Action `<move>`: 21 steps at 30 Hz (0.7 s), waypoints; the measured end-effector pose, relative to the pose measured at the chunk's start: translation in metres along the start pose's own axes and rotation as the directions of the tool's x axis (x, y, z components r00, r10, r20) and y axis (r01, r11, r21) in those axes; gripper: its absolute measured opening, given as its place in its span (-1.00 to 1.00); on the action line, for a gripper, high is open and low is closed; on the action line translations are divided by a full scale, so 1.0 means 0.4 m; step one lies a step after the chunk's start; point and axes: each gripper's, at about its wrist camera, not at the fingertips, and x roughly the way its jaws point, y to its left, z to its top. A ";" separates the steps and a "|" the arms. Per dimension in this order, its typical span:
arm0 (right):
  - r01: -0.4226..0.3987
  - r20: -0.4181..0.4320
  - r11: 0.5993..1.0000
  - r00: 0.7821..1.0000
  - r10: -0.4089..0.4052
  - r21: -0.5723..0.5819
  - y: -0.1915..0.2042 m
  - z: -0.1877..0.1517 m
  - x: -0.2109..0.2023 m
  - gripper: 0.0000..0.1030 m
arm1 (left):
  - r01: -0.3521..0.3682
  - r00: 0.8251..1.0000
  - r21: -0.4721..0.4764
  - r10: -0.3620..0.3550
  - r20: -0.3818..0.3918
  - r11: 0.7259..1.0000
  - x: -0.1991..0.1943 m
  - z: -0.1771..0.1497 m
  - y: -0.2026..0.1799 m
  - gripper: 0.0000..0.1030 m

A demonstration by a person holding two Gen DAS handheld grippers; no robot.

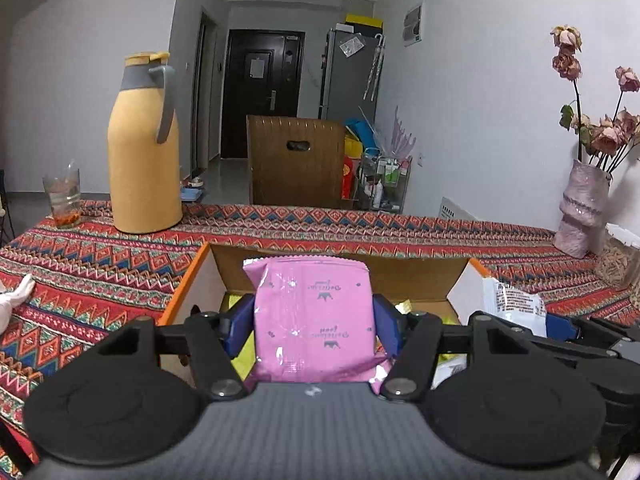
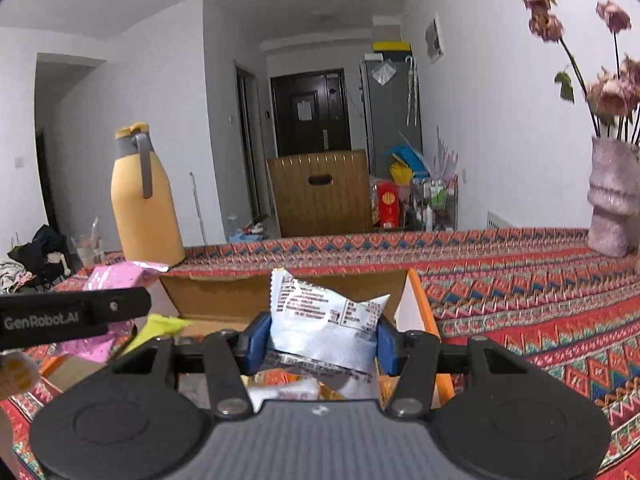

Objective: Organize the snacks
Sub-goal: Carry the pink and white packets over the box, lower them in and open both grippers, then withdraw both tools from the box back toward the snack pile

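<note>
My left gripper [image 1: 314,326] is shut on a pink snack packet [image 1: 316,316] and holds it over an open cardboard box with orange edges [image 1: 188,280]. My right gripper [image 2: 319,340] is shut on a white-and-blue snack packet [image 2: 324,320] over the same box [image 2: 424,308], on its right side. The white packet also shows in the left wrist view [image 1: 514,304], and the pink packet in the right wrist view [image 2: 116,276]. Yellow-green packets [image 2: 160,328] and orange and white wrappers [image 2: 288,386] lie in the box.
The box stands on a table with a red patterned cloth [image 1: 100,256]. A tall yellow thermos [image 1: 144,144] and a glass [image 1: 62,198] stand at the back left. A pink vase of dried flowers [image 1: 582,208] stands at the right. A wooden chair back [image 1: 296,160] is behind the table.
</note>
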 end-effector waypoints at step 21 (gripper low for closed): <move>0.028 -0.038 1.000 0.999 -0.028 -0.007 -0.003 -0.017 0.026 1.00 | -0.014 1.000 -0.088 0.016 0.019 0.996 -0.010 0.007 0.036 1.00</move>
